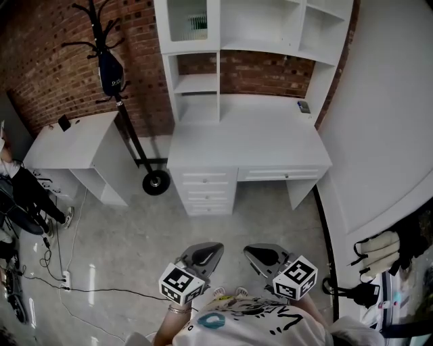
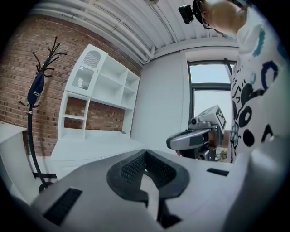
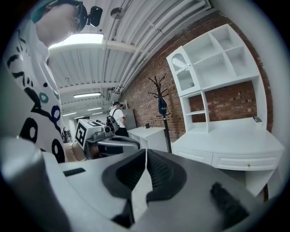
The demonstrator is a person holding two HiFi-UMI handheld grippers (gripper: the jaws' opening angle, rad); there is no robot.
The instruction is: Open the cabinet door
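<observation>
The white desk (image 1: pixel 250 138) carries a tall hutch, and its glass-fronted cabinet door (image 1: pixel 188 20) at the upper left stands closed. That door also shows in the left gripper view (image 2: pixel 86 72) and the right gripper view (image 3: pixel 183 72). My left gripper (image 1: pixel 214 250) and right gripper (image 1: pixel 252 253) are held low, close to my body and well short of the desk. The left gripper (image 2: pixel 145 152) has its jaws pressed together with nothing between them. The right gripper (image 3: pixel 146 152) is shut and empty too.
A black coat rack (image 1: pixel 111 61) on a wheeled base stands left of the desk. Beyond it is a low white side table (image 1: pixel 67 145). A person (image 1: pixel 20 196) sits at the far left, with cables (image 1: pixel 61 277) on the floor. Drawers (image 1: pixel 208 192) front the desk; a small device (image 1: pixel 304 106) lies on it.
</observation>
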